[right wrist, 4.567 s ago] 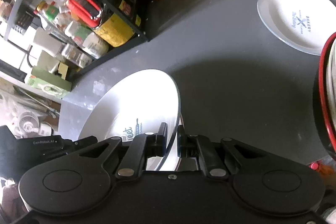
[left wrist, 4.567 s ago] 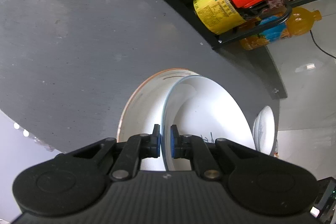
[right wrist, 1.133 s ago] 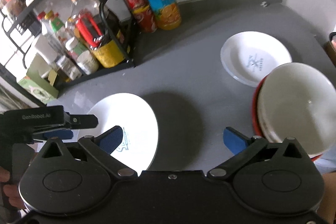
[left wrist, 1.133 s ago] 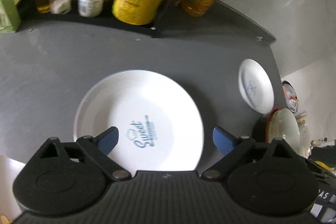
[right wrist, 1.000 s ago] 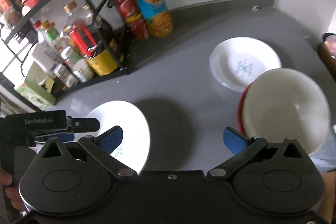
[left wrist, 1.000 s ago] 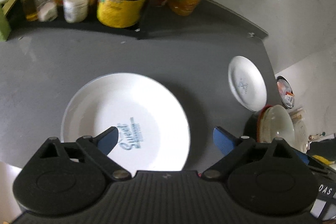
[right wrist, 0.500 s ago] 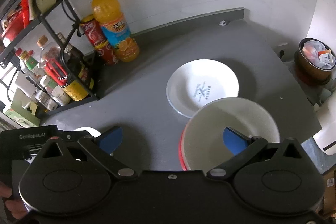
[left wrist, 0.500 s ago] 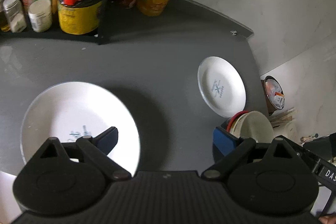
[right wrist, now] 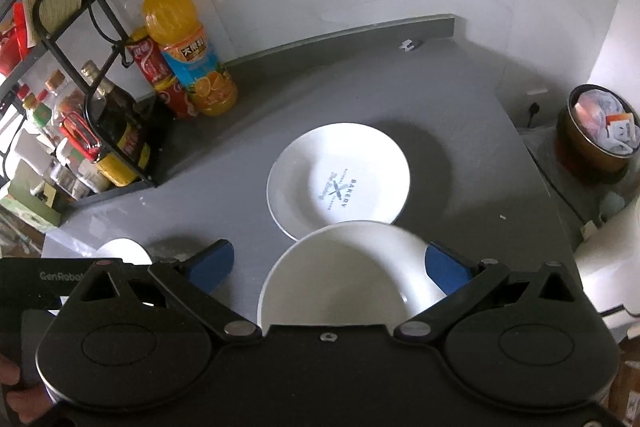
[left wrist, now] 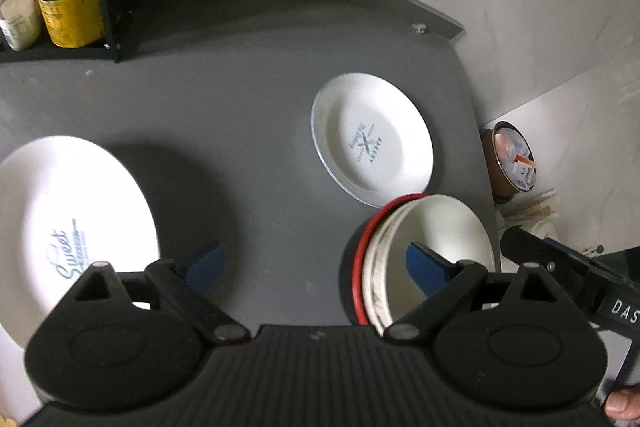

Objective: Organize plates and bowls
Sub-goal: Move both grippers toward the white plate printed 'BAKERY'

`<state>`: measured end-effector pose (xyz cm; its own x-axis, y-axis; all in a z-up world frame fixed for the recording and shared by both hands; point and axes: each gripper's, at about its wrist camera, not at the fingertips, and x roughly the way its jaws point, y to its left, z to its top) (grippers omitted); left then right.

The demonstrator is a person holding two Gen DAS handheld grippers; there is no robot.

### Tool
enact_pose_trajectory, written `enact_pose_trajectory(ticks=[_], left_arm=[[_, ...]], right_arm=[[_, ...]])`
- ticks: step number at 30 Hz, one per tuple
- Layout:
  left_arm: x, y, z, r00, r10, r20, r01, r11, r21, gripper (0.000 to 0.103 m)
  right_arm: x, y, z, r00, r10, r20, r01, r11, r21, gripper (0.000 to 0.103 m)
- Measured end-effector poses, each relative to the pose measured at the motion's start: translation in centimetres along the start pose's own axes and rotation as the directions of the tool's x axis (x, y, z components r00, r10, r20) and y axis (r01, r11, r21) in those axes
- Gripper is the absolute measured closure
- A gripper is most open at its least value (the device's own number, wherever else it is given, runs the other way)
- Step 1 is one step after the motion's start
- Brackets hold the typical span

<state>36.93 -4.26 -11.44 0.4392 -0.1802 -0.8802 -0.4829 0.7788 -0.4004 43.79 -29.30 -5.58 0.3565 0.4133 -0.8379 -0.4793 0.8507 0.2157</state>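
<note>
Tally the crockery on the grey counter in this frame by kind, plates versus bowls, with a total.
Plates: 2, the "Sweet" plate and the "Bakery" plate.
Bowls: at least 2, a white bowl nested in a red-rimmed bowl; any further bowls between them cannot be told apart.
Total: at least 4 pieces.

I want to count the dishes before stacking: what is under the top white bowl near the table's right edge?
Under the top white bowl the left wrist view shows at least one more white rim and a red-rimmed dish at the bottom. How many pieces are nested there cannot be told; their insides are covered.
</note>
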Motion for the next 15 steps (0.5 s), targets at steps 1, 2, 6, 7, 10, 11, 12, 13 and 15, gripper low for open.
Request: enact_pose_trajectory(ticks=[1, 2, 6, 7, 10, 11, 12, 13, 15], left_arm=[[0.2, -0.3, -0.1, 1.000, 0.003, -0.001, -0.003, 1.000, -0.005, 0.007], [0.5, -0.6, -0.1, 1.000, 0.007, -0.001, -0.007, 1.000, -0.008, 0.007], [1.5, -1.7, 0.1, 1.000, 0.028, 0.000, -0.028, 0.999, -0.033, 0.007], [1.8, -1.9, 0.1, 0.999, 0.032, 0.000, -0.032, 0.999, -0.042, 0.007], [2.5, -2.6, 0.4, 0.999, 0.046, 0.002, -0.046, 0.997, -0.062, 0.007], [2.7, -2.8, 0.6, 0.999, 0.049, 0.006, -0.049, 0.996, -0.069, 0.007], [2.9, -2.9, 0.7, 0.999, 0.054, 0.009, -0.053, 0.995, -0.079, 0.007], [3.0, -3.1, 0.8, 0.998, 0.056, 0.012, -0.055, 0.994, -0.090, 0.007], [3.4, -3.3, 1.2, 0.998, 0.061, 0.019, -0.058, 0.992, -0.113, 0.007]], right_arm=[[0.1, -0.4, 0.2, 1.000, 0.005, -0.005, -0.005, 1.000, -0.005, 0.000], [0.3, -0.8, 0.4, 1.000, 0.009, -0.008, -0.009, 1.000, -0.010, 0.000], [1.4, -2.6, 1.5, 0.999, 0.030, -0.029, -0.030, 0.999, -0.026, 0.000], [1.7, -3.0, 1.8, 0.999, 0.036, -0.033, -0.038, 0.999, -0.033, 0.000], [2.5, -4.0, 2.7, 0.997, 0.060, -0.044, -0.062, 0.997, -0.056, 0.000], [2.8, -4.3, 3.0, 0.997, 0.067, -0.048, -0.070, 0.996, -0.063, 0.000], [3.2, -4.5, 3.5, 0.996, 0.074, -0.054, -0.078, 0.994, -0.071, 0.000], [3.6, -4.7, 3.8, 0.995, 0.079, -0.060, -0.084, 0.993, -0.079, 0.000], [4.5, -5.1, 4.5, 0.994, 0.087, -0.070, -0.093, 0.991, -0.094, 0.000]])
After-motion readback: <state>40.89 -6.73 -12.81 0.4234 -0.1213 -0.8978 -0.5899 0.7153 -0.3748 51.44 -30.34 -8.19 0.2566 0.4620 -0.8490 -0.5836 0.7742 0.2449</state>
